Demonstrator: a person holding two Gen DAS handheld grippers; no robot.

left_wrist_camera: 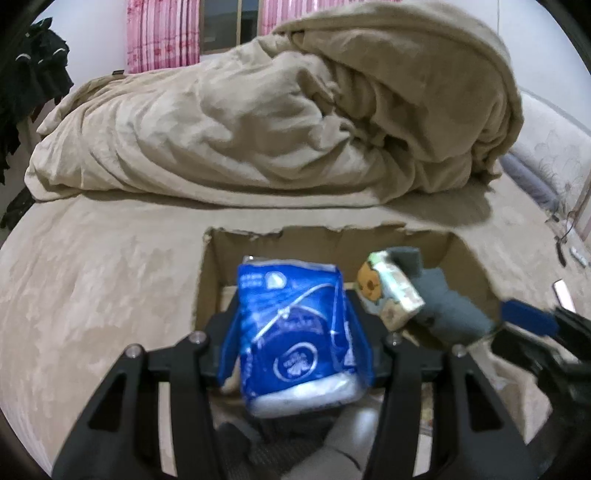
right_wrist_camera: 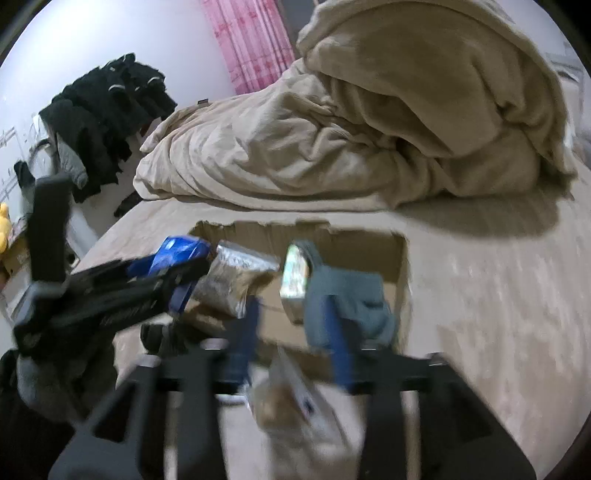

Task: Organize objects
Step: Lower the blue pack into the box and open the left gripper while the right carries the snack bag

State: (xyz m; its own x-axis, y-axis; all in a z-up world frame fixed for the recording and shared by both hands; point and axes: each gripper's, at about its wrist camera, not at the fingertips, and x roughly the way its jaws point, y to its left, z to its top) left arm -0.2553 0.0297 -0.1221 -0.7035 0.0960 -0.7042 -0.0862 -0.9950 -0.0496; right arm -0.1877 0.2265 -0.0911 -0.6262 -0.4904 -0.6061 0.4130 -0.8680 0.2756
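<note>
An open cardboard box (left_wrist_camera: 210,266) sits on the bed; it also shows in the right wrist view (right_wrist_camera: 400,266). My left gripper (left_wrist_camera: 295,332) is shut on a blue tissue pack (left_wrist_camera: 295,332) and holds it over the box's left part. In the box stand a small green carton (left_wrist_camera: 391,291) and a grey cloth (left_wrist_camera: 443,299). In the right wrist view my right gripper (right_wrist_camera: 293,325) is open over the box's near edge, its blue fingers (right_wrist_camera: 334,332) astride the gap. The grey cloth (right_wrist_camera: 354,299), the carton (right_wrist_camera: 293,273) and a silver pouch (right_wrist_camera: 232,280) lie just ahead. The left gripper with the blue pack (right_wrist_camera: 177,254) is at left.
A rumpled beige duvet (left_wrist_camera: 295,110) is heaped at the back of the bed. A blurred white packet (right_wrist_camera: 303,413) lies under my right gripper. Dark clothes (right_wrist_camera: 107,110) hang at the left wall. Pink curtains (left_wrist_camera: 162,33) cover the window. Cables and small items (left_wrist_camera: 565,251) lie at right.
</note>
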